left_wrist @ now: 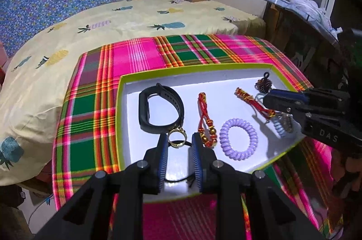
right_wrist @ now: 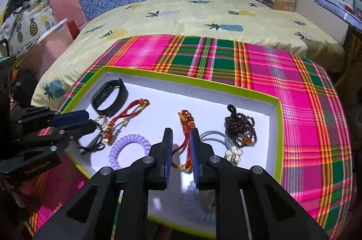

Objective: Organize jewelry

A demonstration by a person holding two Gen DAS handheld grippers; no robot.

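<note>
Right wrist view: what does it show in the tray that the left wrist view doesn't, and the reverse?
Only the right wrist view shows the dark bead bracelet in full and a white flower charm beside it; in the left view the right gripper covers most of that corner. Only the left wrist view shows the gold ring clearly, between the open left gripper tips. Both show the tray, black band, purple coil tie and red cords.
</note>
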